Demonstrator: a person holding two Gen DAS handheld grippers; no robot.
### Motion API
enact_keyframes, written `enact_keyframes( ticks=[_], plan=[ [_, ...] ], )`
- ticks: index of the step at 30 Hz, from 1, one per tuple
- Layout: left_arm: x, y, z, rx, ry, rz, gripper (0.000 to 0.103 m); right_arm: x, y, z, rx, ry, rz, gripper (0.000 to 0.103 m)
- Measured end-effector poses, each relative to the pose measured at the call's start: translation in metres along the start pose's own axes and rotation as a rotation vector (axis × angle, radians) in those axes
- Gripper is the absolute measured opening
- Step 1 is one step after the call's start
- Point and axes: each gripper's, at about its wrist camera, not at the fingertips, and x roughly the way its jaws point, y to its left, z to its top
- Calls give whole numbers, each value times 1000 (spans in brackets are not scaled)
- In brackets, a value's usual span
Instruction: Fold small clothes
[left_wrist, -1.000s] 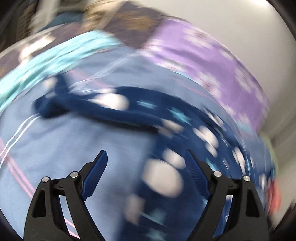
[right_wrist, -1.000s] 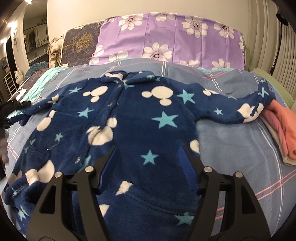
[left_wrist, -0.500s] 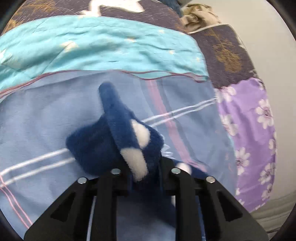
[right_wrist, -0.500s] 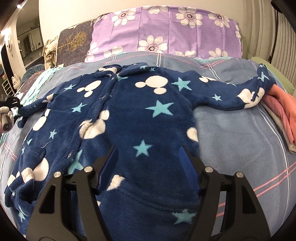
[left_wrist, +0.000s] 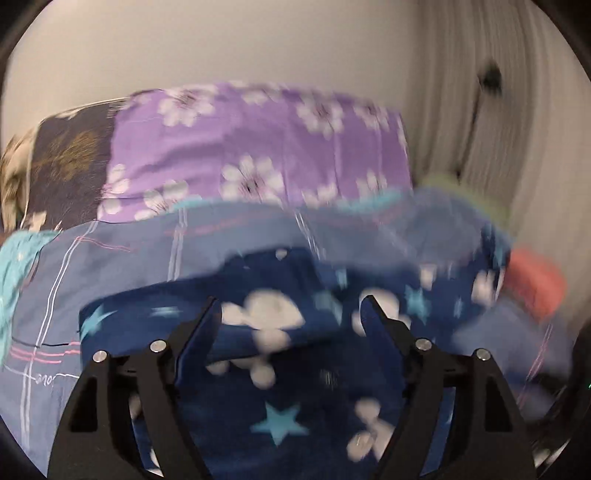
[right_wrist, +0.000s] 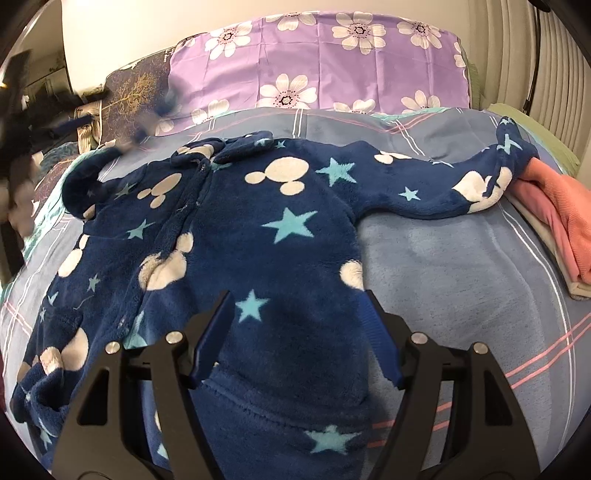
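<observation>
A navy fleece baby suit (right_wrist: 236, 229) with white mouse heads and teal stars lies face up on the blue bedspread (right_wrist: 436, 266). Its left sleeve (right_wrist: 83, 177) is folded in over the shoulder; its right sleeve (right_wrist: 454, 188) stretches out to the right. My right gripper (right_wrist: 295, 314) is open and empty above the suit's lower body. My left gripper (left_wrist: 288, 321) is open and empty over the folded sleeve (left_wrist: 207, 317) in a blurred view. It also shows as a dark blur at the far left of the right wrist view (right_wrist: 22, 122).
Folded coral and cream clothes (right_wrist: 554, 218) lie at the bed's right edge, touching the right sleeve cuff. A purple flowered pillow (right_wrist: 317, 62) and a dark patterned pillow (right_wrist: 136, 88) stand at the head. A wall and a ribbed curtain (right_wrist: 546, 66) lie behind.
My left gripper was shut on the left sleeve cuff, carried it inward over the suit, and has opened and let go. The right gripper has hardly moved.
</observation>
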Motion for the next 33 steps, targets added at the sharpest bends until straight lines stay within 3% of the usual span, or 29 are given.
enact_keyframes(
  ticks=[6, 12, 15, 18, 24, 25, 26, 27, 29, 33],
  plan=[
    [14, 41, -52, 41, 108, 145, 78, 10, -16, 20, 29, 34, 74, 71],
    [10, 106, -82, -20, 191, 394, 81, 58, 6, 74, -37, 77, 242, 71],
    [20, 142, -87, -130, 250, 457, 81, 103, 28, 108, -56, 129, 290, 71],
    [28, 165, -80, -233, 251, 501, 81, 151, 46, 137, -11, 189, 315, 71],
    [54, 171, -84, -262, 275, 551, 81, 218, 65, 160, 197, 277, 376, 73],
    [58, 170, -87, -261, 286, 561, 83, 221, 71, 161, 193, 272, 371, 69],
    [60, 171, -89, -268, 288, 566, 83, 220, 75, 162, 163, 263, 366, 59],
    [58, 172, -90, -276, 282, 570, 83, 218, 84, 163, 103, 257, 375, 24],
    [57, 174, -92, -283, 271, 582, 83, 199, 90, 167, 33, 198, 361, 15],
    [53, 170, -92, -277, 249, 600, 83, 124, 77, 178, -63, -43, 249, 15]
  ],
)
